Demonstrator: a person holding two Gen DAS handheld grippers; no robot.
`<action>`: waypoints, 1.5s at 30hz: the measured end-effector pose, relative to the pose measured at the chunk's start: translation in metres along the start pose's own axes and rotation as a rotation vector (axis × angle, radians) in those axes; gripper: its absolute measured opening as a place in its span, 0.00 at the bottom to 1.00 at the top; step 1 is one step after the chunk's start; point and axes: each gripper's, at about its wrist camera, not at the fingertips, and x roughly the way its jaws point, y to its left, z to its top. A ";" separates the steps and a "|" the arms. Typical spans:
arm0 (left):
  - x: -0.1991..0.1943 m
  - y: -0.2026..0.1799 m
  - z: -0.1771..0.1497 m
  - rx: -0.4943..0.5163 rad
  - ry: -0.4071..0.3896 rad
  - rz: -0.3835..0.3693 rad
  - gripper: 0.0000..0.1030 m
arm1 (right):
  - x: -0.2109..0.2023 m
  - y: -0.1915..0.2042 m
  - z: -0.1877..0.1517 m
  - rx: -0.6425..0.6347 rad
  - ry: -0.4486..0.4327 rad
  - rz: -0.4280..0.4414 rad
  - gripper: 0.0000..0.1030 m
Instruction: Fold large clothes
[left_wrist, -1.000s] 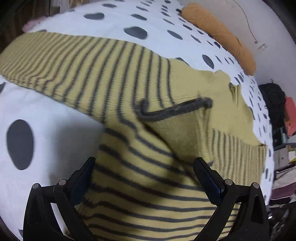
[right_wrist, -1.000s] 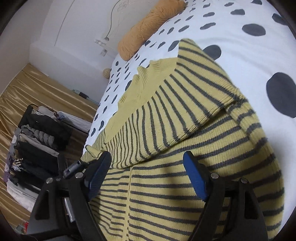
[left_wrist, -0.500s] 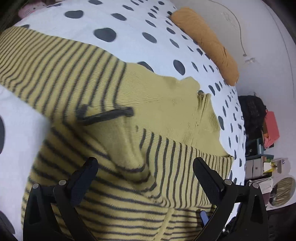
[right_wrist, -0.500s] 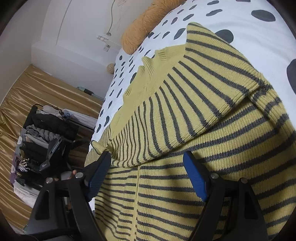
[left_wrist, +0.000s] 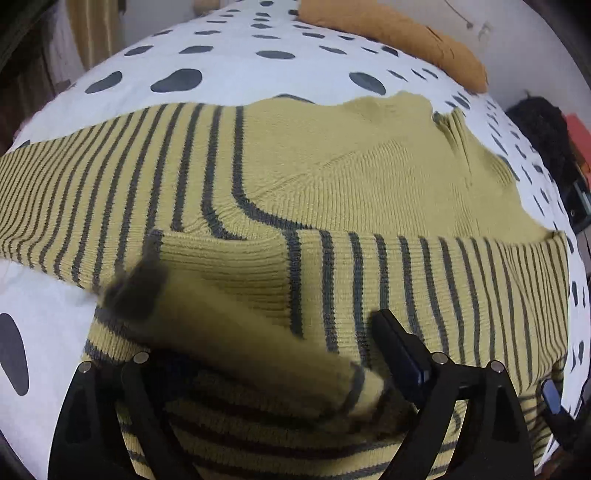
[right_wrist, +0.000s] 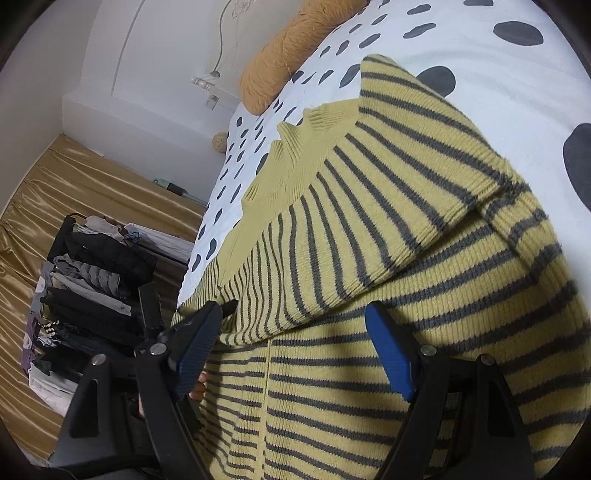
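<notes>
Over the striped sweater (left_wrist: 369, 177) on the bed (left_wrist: 229, 59), the left claw (left_wrist: 266, 354) has just been closing around a blurred sleeve fold without visibly pinching it, while the right claw (right_wrist: 291, 347) hangs released.

The sweater (left_wrist: 332, 177) lies spread across the bed (left_wrist: 221, 48), its collar end toward the pillow (left_wrist: 391, 33), which sits at the far end of the bed against the wall. One sleeve (right_wrist: 388, 192) is folded across the sweater's body; the other sleeve (left_wrist: 66, 199) stretches out to the left in the left wrist view. Off the bed's edge — to the left in the right wrist view — a rack of clothes (right_wrist: 85, 280) stands on the floor. The right gripper (right_wrist: 291, 350) hangs above the sweater's body, near the folded sleeve's edge — the left gripper (left_wrist: 266, 354) straddles a raised fold of the knit.
</notes>
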 end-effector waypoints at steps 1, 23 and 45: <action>-0.005 0.004 0.003 -0.034 -0.018 -0.009 0.68 | -0.001 0.000 0.002 -0.003 -0.009 -0.002 0.78; -0.115 -0.030 0.108 0.171 -0.570 -0.461 0.05 | -0.014 0.005 0.049 -0.112 -0.304 -0.104 0.11; -0.011 0.090 0.089 -0.178 -0.245 -0.128 0.45 | 0.027 -0.021 0.065 -0.056 -0.090 -0.224 0.28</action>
